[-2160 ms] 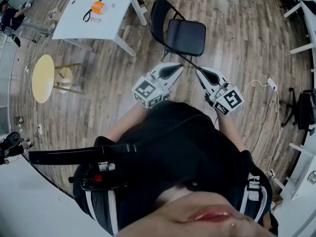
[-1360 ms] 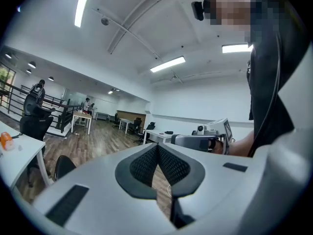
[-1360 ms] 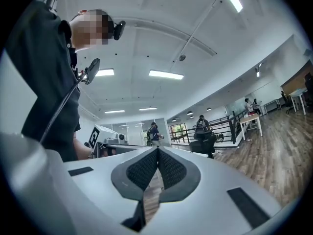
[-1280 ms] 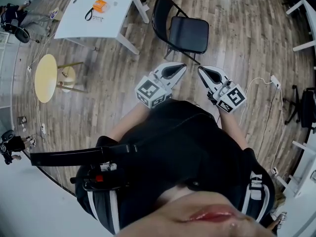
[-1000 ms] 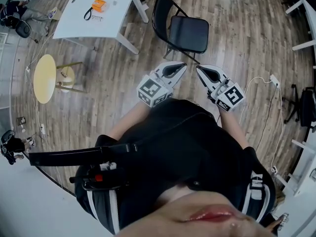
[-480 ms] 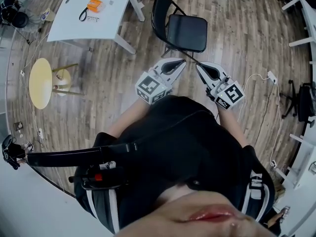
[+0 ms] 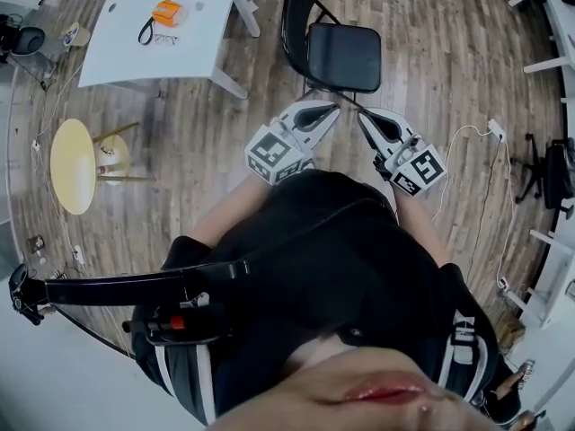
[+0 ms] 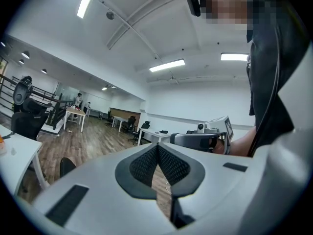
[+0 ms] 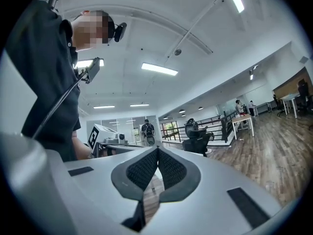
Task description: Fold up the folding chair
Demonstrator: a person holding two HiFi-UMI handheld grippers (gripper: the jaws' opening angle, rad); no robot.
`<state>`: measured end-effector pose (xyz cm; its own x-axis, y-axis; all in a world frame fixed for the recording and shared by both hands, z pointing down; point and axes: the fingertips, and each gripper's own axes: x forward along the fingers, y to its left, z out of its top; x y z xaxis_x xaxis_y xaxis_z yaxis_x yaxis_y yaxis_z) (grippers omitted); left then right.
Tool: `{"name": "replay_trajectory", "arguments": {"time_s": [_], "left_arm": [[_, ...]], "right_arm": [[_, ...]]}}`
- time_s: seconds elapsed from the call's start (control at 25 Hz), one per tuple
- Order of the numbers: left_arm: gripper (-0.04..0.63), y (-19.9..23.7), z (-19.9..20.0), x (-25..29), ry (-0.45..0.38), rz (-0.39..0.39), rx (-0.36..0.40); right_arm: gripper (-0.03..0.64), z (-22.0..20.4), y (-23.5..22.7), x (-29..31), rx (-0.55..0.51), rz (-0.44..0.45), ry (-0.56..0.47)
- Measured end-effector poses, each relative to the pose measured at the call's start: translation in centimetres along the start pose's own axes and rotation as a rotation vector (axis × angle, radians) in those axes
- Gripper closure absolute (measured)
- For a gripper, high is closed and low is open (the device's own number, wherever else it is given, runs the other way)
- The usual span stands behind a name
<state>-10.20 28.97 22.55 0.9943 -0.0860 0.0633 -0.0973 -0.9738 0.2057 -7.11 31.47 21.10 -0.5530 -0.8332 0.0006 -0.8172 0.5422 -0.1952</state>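
Left gripper [image 7: 334, 107] and right gripper [image 7: 362, 116]: both fully closed, pads meeting, nothing held, pointing level with tips side by side. Change vs. approx. two sec. ago: both grippers have advanced together toward the folding chair [image 7: 344, 25]. The gap to the near edge of the seat [image 7: 350, 61] is smaller and the jaws are unchanged. Assessment: approach phase only, no contact, chair still fully open on the wood floor [image 7: 225, 142]. Chair location: 12 o'clock of the tips, near. White table [image 7: 135, 57] sits at approx. 10 o'clock, well apart. Orientation: backrest [image 7: 289, 27] is on the seat's 9 o'clock side, so the chair faces approx. 3 o'clock. Back-to-front axis runs 9–3, crosswise to the grippers.
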Motion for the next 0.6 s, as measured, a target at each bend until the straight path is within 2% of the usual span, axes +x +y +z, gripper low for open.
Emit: {"name": "replay_trajectory", "arguments": {"time_s": [0.32,0.6], "left_arm": [[0.591,2.7,-0.2,-1.0,-0.004,-0.023,-0.017],[0.591,3.6,-0.7,0.6,0.009,-0.033,-0.034]], "right_arm": [[0.607,-1.0,-0.1,2.7,0.008,-0.029,0.024],[0.607,-0.8,-1.9,2.7,0.021,-0.049,0.025]]}}
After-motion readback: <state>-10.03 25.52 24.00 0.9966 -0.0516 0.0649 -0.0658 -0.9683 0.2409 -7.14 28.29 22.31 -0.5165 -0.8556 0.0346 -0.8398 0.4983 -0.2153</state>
